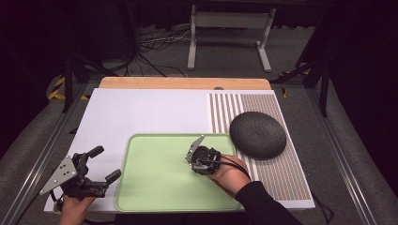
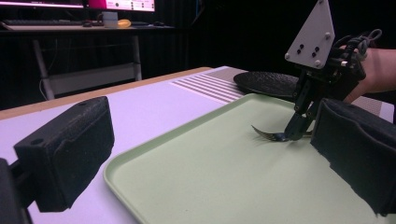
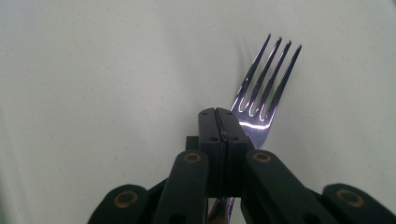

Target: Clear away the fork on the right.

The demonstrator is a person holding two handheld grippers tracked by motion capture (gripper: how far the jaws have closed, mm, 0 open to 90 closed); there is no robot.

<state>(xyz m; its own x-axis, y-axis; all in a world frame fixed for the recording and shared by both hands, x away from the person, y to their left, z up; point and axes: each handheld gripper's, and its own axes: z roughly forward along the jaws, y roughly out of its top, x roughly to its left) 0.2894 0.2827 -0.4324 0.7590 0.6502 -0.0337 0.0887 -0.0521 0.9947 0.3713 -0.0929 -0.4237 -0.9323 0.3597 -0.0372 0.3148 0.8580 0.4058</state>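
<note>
The left gripper (image 1: 96, 166) rested at the table's near left corner, jaws apart, just beside the green tray (image 1: 155, 197). On that tray, the right gripper (image 1: 189, 158) was clamped on a metal fork (image 3: 264, 88). Farther right lay a dark plate (image 1: 257, 134) on a striped mat (image 1: 286, 178).

The fork (image 3: 261, 91) is looking like shiny, smooth metal. The green tray (image 1: 155, 187) is looking like smooth, dull plastic, and the dark plate (image 1: 257, 134) is looking rough and bumpy. The right gripper (image 3: 219, 122) is showing dull black plastic jaws.
</note>
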